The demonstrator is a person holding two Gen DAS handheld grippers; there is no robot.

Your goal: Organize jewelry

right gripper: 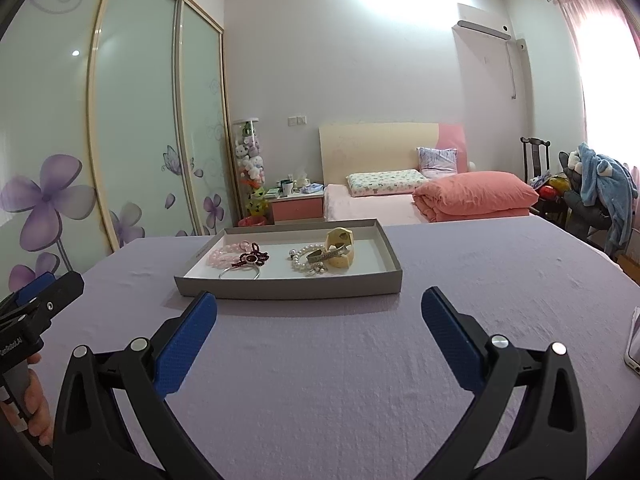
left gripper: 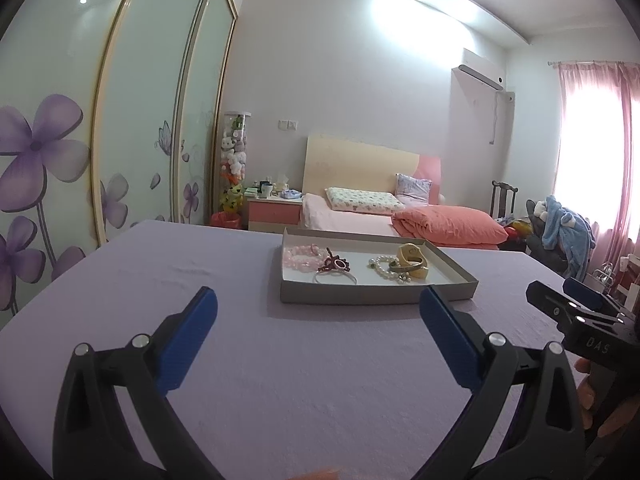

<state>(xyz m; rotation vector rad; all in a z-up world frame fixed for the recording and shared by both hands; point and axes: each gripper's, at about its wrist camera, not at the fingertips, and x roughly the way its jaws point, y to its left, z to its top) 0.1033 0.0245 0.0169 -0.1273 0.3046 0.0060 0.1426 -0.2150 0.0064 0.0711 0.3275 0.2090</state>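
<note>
On the left, the left gripper (left gripper: 318,320) hangs low over the lilac tablecloth (left gripper: 224,280), level and pointed straight at the tray, its blue-padded fingers (left gripper: 188,344) spread wide with nothing between them; in the right wrist view the same tool shows at the left edge, with the person's hand (right gripper: 34,408) wrapped round its grip from below. Ahead of both tools, near the middle of the table, sits the shallow grey tray (right gripper: 288,286), which holds all the jewelry; in its left part a pink bead bracelet (right gripper: 226,254) lies touching a dark red beaded piece (right gripper: 252,259), and a thin silver bangle (right gripper: 239,273) lies just in front of them. In the tray's right part a pearl bracelet (right gripper: 305,263) rests against a metal cuff (right gripper: 326,256) and a wide yellow bangle (right gripper: 341,246), the three bunched together. To the right, the right gripper (right gripper: 319,320) takes the same low, level pose, aimed at the tray's near wall, its fingers (right gripper: 450,340) likewise held well apart and empty; neither tool touches the tray. At the far right edge of the cloth a white phone (right gripper: 634,340) lies partly out of view.
</note>
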